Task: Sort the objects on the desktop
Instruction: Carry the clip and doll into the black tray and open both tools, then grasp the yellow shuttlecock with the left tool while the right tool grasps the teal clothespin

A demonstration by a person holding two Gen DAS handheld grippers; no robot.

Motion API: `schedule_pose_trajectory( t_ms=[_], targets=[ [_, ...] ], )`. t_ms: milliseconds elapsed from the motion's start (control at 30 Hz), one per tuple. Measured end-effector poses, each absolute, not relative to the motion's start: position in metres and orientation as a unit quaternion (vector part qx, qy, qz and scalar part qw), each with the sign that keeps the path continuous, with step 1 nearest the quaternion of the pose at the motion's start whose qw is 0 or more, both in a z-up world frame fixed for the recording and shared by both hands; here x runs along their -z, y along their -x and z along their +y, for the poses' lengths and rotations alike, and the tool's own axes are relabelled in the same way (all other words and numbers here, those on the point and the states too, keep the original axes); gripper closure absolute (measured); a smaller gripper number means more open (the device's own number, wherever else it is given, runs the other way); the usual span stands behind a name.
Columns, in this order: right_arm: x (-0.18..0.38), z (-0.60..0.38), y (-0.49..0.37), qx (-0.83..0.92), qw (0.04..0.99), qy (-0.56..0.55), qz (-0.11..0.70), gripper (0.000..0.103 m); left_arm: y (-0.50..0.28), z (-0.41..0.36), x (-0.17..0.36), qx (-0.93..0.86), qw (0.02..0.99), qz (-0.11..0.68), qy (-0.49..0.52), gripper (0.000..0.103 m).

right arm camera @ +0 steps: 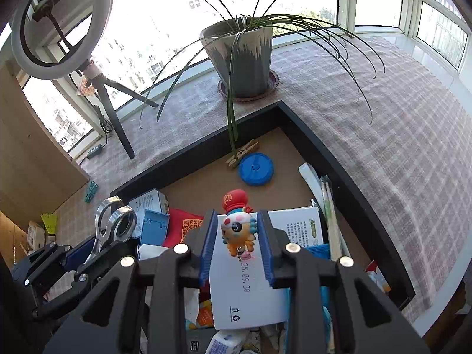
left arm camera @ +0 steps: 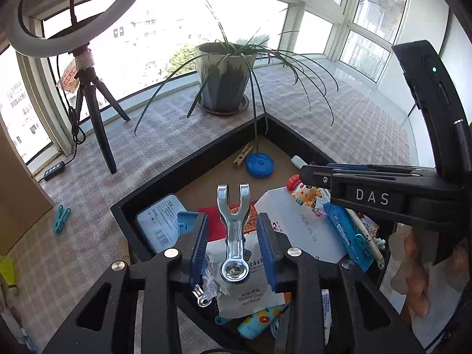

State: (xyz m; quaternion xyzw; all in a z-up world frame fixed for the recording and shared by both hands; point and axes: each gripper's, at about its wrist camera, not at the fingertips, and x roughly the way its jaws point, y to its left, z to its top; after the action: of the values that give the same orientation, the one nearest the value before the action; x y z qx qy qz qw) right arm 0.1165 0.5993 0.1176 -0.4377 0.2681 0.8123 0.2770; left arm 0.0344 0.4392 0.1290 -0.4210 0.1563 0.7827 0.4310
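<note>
So the table (right arm camera: 383,124), covered in a checked cloth, runs along a bright window, with a potted plant (right arm camera: 244,56) and a ring light on a tripod (left arm camera: 91,94) standing behind a black tray (right arm camera: 339,159) crammed with clutter. Its long leaves droop over the tray's far corner, above a blue lid (right arm camera: 256,172) and wooden clothespin (right arm camera: 243,153). Left hand-held gripper (left arm camera: 233,236) is spread, a metal clip (left arm camera: 234,233) loose between its pads. Right hand-held gripper (right arm camera: 236,242) sits around a cartoon figurine (right arm camera: 237,227); can't tell if it's pinching.
</note>
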Motion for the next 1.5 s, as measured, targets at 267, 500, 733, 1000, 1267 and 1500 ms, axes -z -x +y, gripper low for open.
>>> schedule_pose_trajectory(
  t_ms=[267, 500, 733, 1000, 1267, 1500],
  targets=[
    [-0.126, 0.589, -0.103, -0.82, 0.264, 0.437, 0.26, 0.057, -0.005, 0.399, -0.127, -0.807, 0.385, 0.146, 0.422, 0.048],
    [-0.13, 0.562, -0.067, -0.832, 0.225, 0.447, 0.238, 0.057, 0.044, 0.339, -0.118, -0.827, 0.317, 0.109, 0.451, 0.049],
    [-0.135, 0.531, -0.02, -0.841, 0.186, 0.459, 0.217, 0.057, 0.091, 0.276, -0.113, -0.841, 0.253, 0.076, 0.472, 0.049],
    [-0.134, 0.488, 0.043, -0.847, 0.136, 0.476, 0.193, 0.057, 0.13, 0.2, -0.102, -0.859, 0.172, 0.068, 0.478, 0.049],
    [-0.105, 0.448, 0.105, -0.833, 0.084, 0.503, 0.215, 0.057, 0.164, 0.126, -0.083, -0.868, 0.075, 0.045, 0.489, 0.049],
    [-0.075, 0.418, 0.16, -0.816, 0.068, 0.527, 0.227, 0.057, 0.183, 0.089, -0.063, -0.862, 0.042, 0.014, 0.506, 0.048]
  ],
)
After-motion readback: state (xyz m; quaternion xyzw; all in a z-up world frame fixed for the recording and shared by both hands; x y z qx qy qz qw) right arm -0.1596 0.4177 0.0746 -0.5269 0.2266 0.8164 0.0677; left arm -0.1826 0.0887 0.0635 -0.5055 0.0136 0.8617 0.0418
